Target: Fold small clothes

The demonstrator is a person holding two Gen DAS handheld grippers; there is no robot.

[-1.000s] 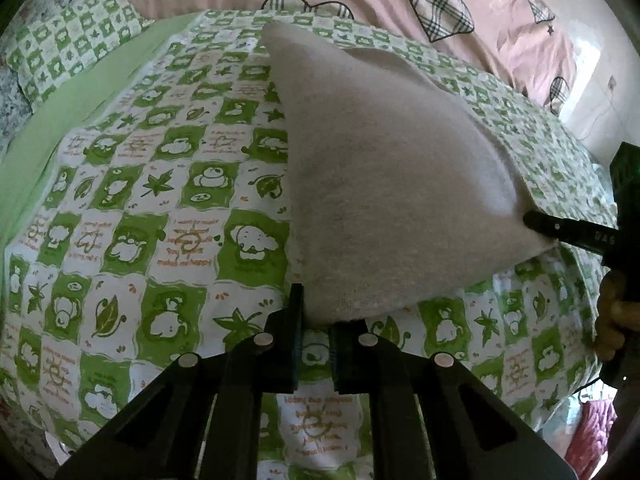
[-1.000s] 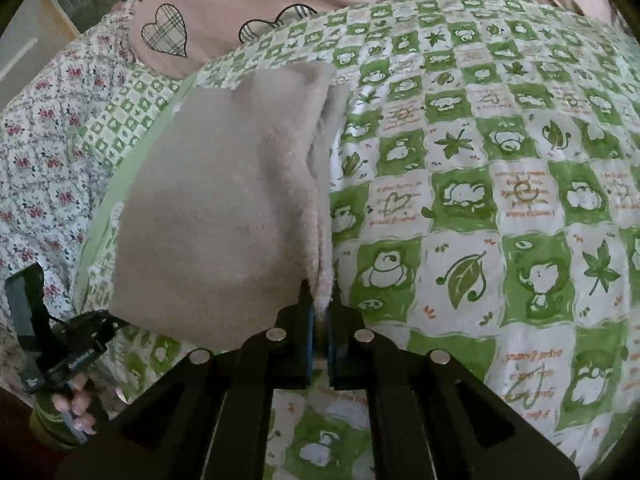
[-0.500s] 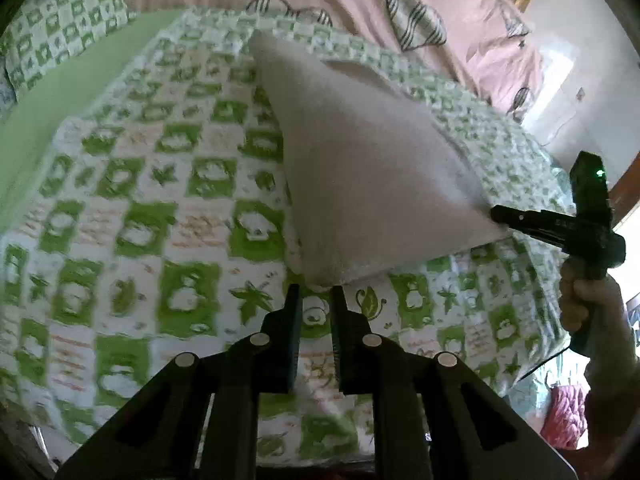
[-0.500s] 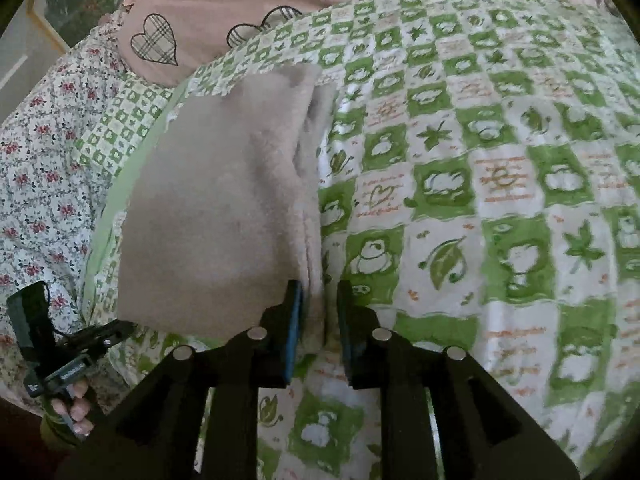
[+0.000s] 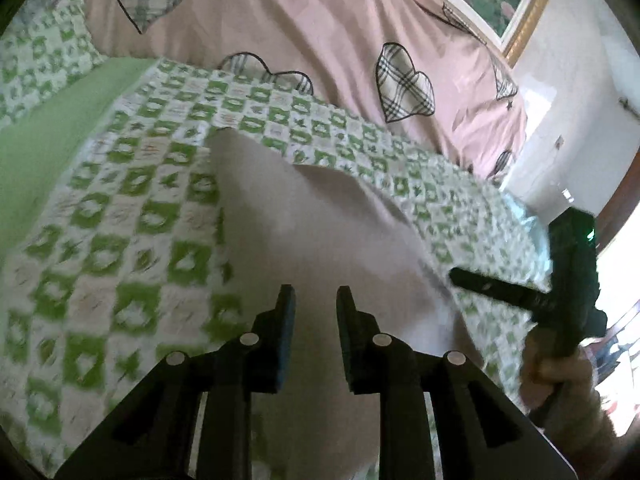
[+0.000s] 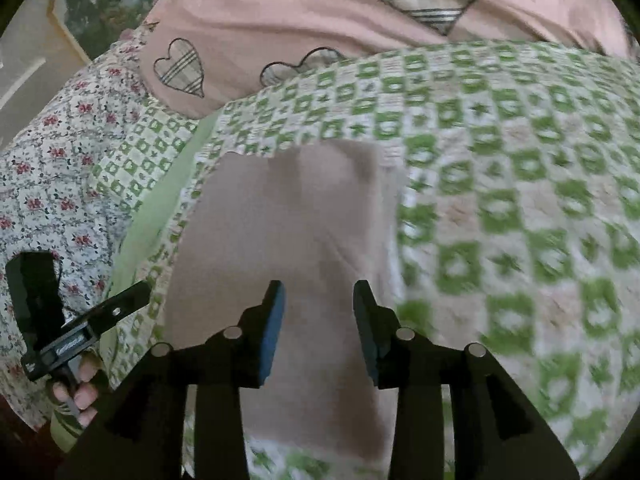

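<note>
Cloth, beige and fleecy (image 5: 320, 236), lies flat on the green-and-white checked bedsheet (image 5: 120, 248), near the sheet's front edge. Its far end reaches toward the pink quilt with plaid hearts (image 5: 312, 28) that is heaped along the back of the bed. In the right wrist view the same garment (image 6: 288, 216) shows a soft crease running down its length, and its near end passes under the tool.

The left gripper (image 5: 316, 300) hovers over the near part of the cloth with its jaws parted and nothing between them; only beige fabric shows through the gap. The right gripper (image 6: 318, 300) hangs the same way, jaws spread wide and empty, above the near end of the garment. Whether either tool touches the fabric is not clear, since both views are blurred.

From the left camera the right tool appears at the cloth's right edge, gripped by a hand (image 5: 560, 372). From the right camera the left tool sits off the cloth's left side, over a floral sheet (image 6: 48, 168), with fingers (image 6: 80, 396) wrapped round its handle.
</note>
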